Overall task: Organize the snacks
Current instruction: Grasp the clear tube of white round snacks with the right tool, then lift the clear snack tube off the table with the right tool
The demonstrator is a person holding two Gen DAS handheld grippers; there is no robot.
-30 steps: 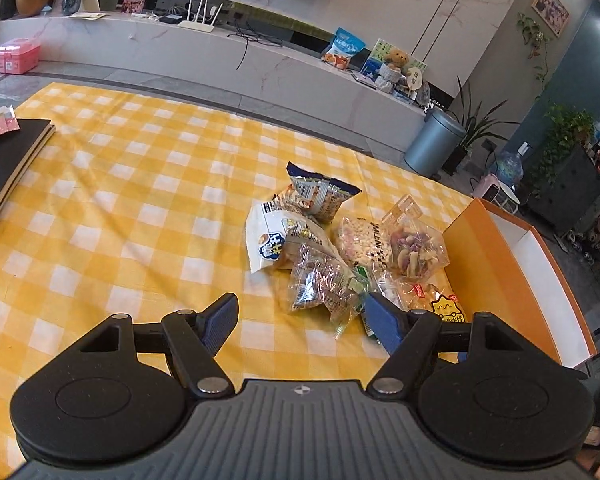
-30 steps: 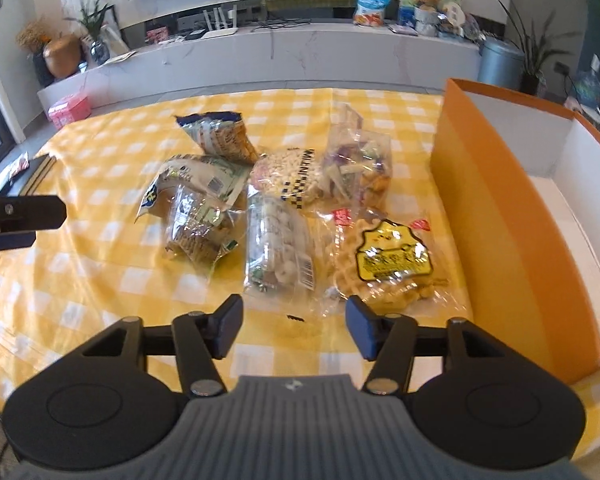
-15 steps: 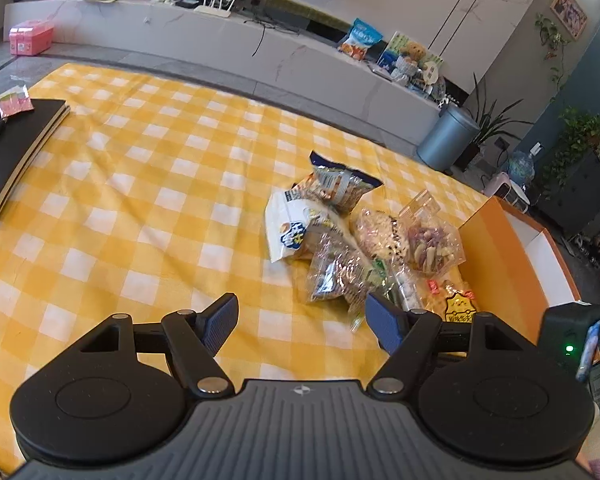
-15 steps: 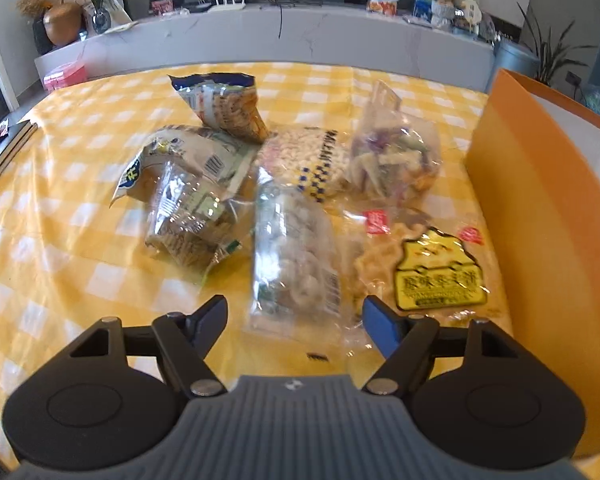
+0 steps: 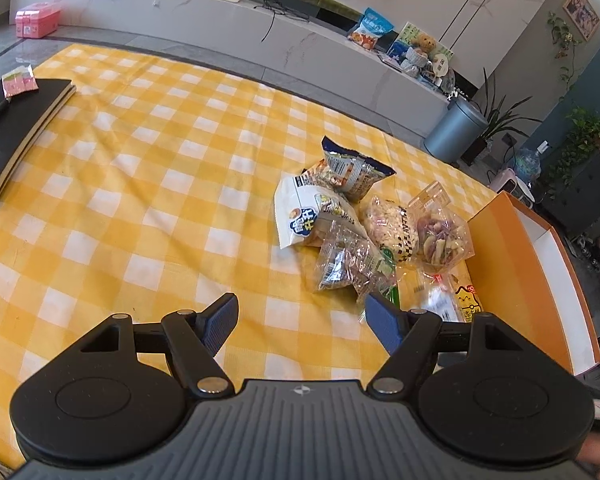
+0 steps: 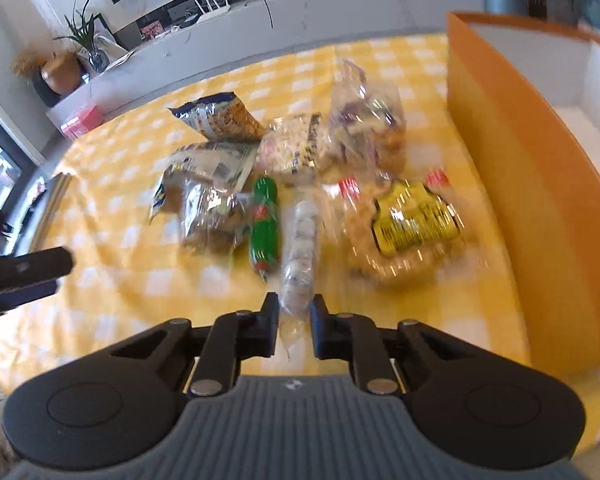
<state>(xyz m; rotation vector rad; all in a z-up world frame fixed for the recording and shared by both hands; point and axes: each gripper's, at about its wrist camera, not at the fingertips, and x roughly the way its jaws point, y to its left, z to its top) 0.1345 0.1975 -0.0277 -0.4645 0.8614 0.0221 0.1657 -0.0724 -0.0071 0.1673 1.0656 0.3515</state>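
Several snack bags lie in a pile on the yellow checked cloth [image 5: 140,184]. My right gripper [image 6: 294,316] is shut on the near end of a clear bag of round white snacks [image 6: 300,256] and holds it edge-up. A green packet [image 6: 265,224] lies just left of it, and a yellow-label waffle bag [image 6: 412,224] lies to its right. The orange box [image 6: 512,168] with a white inside stands at the right. My left gripper [image 5: 302,320] is open and empty above the cloth, near a clear bag of dark snacks [image 5: 348,260].
A black notebook with a pen [image 5: 16,128] lies at the cloth's far left. A long white shelf [image 5: 220,16] runs behind the table, and a grey bin [image 5: 456,128] stands on the floor. The left gripper shows at the right wrist view's left edge [image 6: 24,276].
My right gripper has closed on the clear bag of round white snacks and tipped it on edge, which uncovered the green packet. My left gripper has drawn back and stays open.
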